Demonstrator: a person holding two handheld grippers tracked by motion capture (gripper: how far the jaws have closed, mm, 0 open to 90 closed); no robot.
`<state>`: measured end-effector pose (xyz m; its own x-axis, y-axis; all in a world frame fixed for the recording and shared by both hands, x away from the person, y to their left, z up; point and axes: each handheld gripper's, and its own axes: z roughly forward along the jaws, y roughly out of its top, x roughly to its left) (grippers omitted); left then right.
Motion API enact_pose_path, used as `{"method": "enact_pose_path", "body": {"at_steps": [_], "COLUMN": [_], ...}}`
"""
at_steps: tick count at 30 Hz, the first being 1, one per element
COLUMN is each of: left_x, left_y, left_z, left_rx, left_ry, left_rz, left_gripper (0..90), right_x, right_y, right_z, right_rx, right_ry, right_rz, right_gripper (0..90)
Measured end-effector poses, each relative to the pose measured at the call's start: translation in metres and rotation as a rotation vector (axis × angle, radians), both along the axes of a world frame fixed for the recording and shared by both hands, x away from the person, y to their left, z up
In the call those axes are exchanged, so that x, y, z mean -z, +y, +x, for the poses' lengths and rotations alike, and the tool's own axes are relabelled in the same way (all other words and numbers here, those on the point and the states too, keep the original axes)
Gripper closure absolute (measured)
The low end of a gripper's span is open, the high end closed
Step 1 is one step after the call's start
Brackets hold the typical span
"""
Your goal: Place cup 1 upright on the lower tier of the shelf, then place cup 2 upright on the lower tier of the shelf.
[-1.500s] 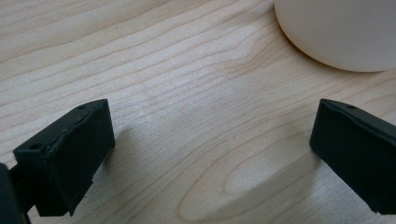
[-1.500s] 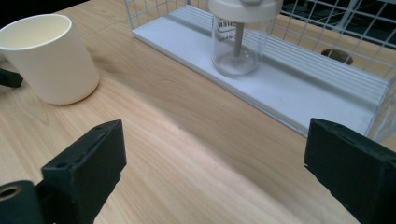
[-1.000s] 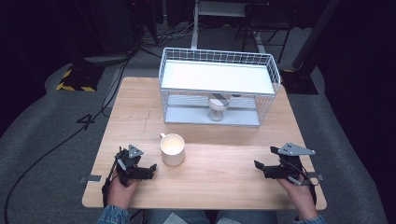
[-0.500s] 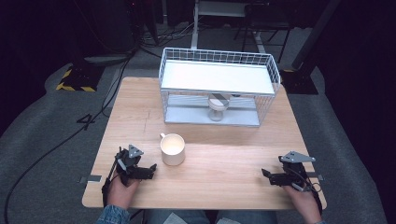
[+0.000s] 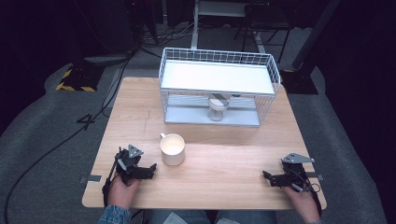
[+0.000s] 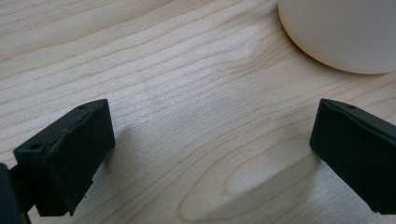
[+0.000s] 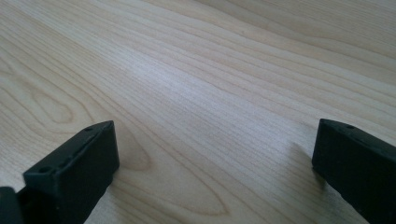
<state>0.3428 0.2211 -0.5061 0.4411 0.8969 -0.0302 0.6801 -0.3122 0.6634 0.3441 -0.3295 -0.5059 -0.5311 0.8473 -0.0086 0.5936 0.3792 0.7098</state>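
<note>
Jaws of both grippers released: right gripper (image 5: 270,178), just opened, over bare tabletop (image 5: 224,163); left gripper (image 5: 150,170) near a mug (image 5: 172,149).

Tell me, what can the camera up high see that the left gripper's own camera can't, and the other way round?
The high view takes in the whole table, the white wire rack with a small jar under its shelf, the whole mug, both grippers, left and right, and the person's hands. The left gripper view gives a close look along the left gripper's own open jaws, with bare wood grain between them. Both share the table and the mug, seen up close as a curved lower wall.
</note>
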Motion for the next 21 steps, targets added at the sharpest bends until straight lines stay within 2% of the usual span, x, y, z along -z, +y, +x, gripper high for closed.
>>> {"method": "enact_pose_path", "body": {"at_steps": [21], "left_x": [0.0000], "left_y": [-0.0003], "left_z": [-0.0011], "left_rx": [-0.009], "left_ry": [-0.001], "left_rz": [0.001], "left_gripper": [0.3], "right_x": [0.0002], "right_y": [0.0003], "right_z": [0.0014], "right_rx": [-0.008], "right_ry": [0.003], "right_rz": [0.004], "right_gripper": [0.0]}}
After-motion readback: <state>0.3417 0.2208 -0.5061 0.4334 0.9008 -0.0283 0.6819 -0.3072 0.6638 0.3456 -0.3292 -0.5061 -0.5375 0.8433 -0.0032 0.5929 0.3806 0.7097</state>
